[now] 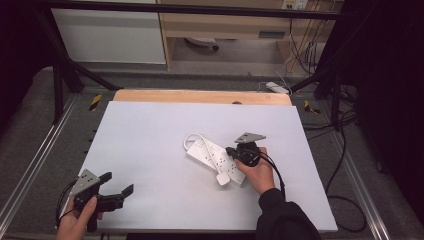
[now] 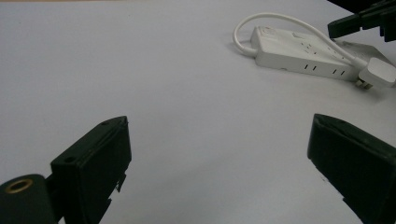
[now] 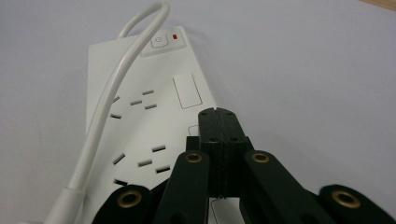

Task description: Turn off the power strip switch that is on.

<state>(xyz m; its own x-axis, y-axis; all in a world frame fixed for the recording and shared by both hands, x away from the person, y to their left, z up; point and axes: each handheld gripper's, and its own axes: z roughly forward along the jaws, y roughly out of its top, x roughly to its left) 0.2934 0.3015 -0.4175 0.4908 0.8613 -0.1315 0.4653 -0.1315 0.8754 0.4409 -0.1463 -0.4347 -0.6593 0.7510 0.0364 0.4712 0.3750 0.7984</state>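
Observation:
A white power strip (image 1: 214,159) lies slantwise on the white table mat (image 1: 150,150), its cord looped round and its plug (image 1: 223,179) resting on the near end. My right gripper (image 1: 230,150) is shut with nothing between the pads; its tips hover over the strip's right side. The right gripper view has the closed tips (image 3: 217,114) above the strip (image 3: 140,116), by a blank rectangular cover, with the cord (image 3: 105,112) along the left and a red light (image 3: 175,36) at the far end. My left gripper (image 1: 118,183) stands open near the front left, far from the strip (image 2: 299,53).
The mat sits on a wooden table top (image 1: 200,96) inside a black frame. Cables (image 1: 345,200) trail on the floor at the right. Wide bare mat lies between the left gripper (image 2: 219,140) and the strip. The right gripper (image 2: 355,23) shows at top right of the left gripper view.

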